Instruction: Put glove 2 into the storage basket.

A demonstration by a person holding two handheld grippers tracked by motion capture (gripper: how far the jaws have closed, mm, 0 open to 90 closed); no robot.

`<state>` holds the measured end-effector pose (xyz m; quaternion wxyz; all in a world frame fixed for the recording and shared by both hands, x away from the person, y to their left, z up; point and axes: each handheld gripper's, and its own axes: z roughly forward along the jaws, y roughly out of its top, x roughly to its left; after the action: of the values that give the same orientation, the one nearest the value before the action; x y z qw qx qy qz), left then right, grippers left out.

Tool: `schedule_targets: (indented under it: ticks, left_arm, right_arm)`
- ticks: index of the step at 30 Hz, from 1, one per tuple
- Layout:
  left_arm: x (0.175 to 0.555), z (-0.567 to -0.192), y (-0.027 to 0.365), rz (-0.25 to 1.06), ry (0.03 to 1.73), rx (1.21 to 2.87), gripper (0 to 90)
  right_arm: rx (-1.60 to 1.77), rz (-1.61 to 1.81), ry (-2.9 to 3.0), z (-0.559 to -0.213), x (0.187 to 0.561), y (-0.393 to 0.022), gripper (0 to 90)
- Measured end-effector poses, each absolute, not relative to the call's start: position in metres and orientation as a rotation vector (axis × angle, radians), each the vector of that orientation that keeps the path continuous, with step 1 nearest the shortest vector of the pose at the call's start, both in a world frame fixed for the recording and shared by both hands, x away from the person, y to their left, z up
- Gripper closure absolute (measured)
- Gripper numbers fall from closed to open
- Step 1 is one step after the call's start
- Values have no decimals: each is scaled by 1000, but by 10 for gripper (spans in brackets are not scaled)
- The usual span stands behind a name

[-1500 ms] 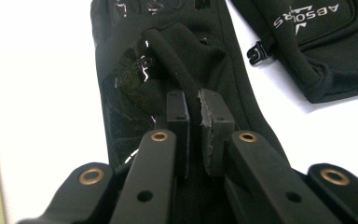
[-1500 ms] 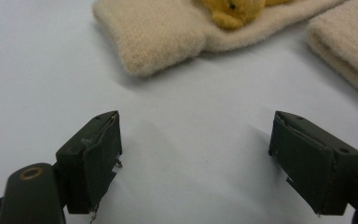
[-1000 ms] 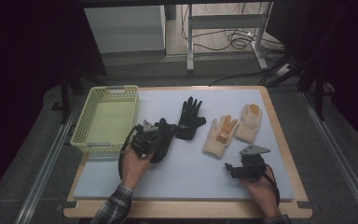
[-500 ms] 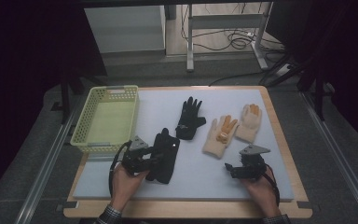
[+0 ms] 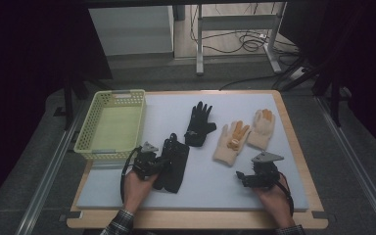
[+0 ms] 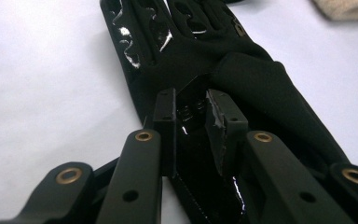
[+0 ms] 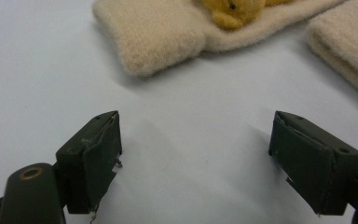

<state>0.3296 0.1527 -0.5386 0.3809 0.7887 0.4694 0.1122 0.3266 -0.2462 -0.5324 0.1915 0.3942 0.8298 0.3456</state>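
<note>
Item: black glove (image 5: 175, 162), 1 of 2, lying flat on the mat (image 5: 274, 196), right of the basket (image 5: 108, 128), cuff toward the person. Judged light, limp, slightly slick on its glossy print; likely to fold and droop when lifted, best taken at the cuff edge.
Left gripper (image 6: 193, 116): jaws just closing, nearly together, pinching a fold of the cuff.
Right gripper (image 7: 196, 154): jaws wide apart, nothing between them, low over bare mat near the cream gloves (image 5: 231, 143).
Also on mat: second black glove (image 5: 199, 125), well apart from the first, fingers spread
</note>
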Motion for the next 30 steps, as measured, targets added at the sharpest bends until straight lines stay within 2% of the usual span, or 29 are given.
schedule_targets:
  ticks: [2, 5, 12, 15, 19, 20, 22, 23, 25, 26, 30]
  left_arm:
    - [327, -538, 147, 307, 1190, 2024, 747]
    - [326, -540, 139, 248, 1157, 2010, 750]
    - [320, -535, 118, 265, 1104, 2064, 741]
    - [321, -533, 124, 284, 1122, 2048, 698]
    - [320, -532, 141, 361, 1174, 2019, 581]
    - [321, -533, 145, 374, 1189, 2014, 581]
    - [321, -535, 151, 382, 1212, 1998, 594]
    - [320, -536, 154, 407, 1218, 1998, 660]
    - [319, -538, 158, 440, 1237, 2011, 692]
    - [318, -540, 159, 460, 1254, 2023, 757]
    - [321, -543, 162, 452, 1254, 2017, 806]
  right_arm:
    - [1106, 970, 2330, -532, 327, -246, 165]
    - [1107, 970, 2330, -532, 327, -246, 165]
    - [1105, 970, 2330, -532, 327, -246, 165]
    - [1106, 969, 2330, -532, 327, -246, 165]
    - [1106, 970, 2330, -532, 327, -246, 165]
    - [1106, 970, 2330, -532, 327, -246, 165]
    - [1106, 969, 2330, -532, 327, -246, 165]
    - [1107, 970, 2330, -532, 327, -246, 165]
    - [1107, 970, 2330, -532, 327, -246, 165]
    - [1107, 970, 2330, -532, 327, -246, 165]
    - [1106, 970, 2330, -532, 327, -246, 165]
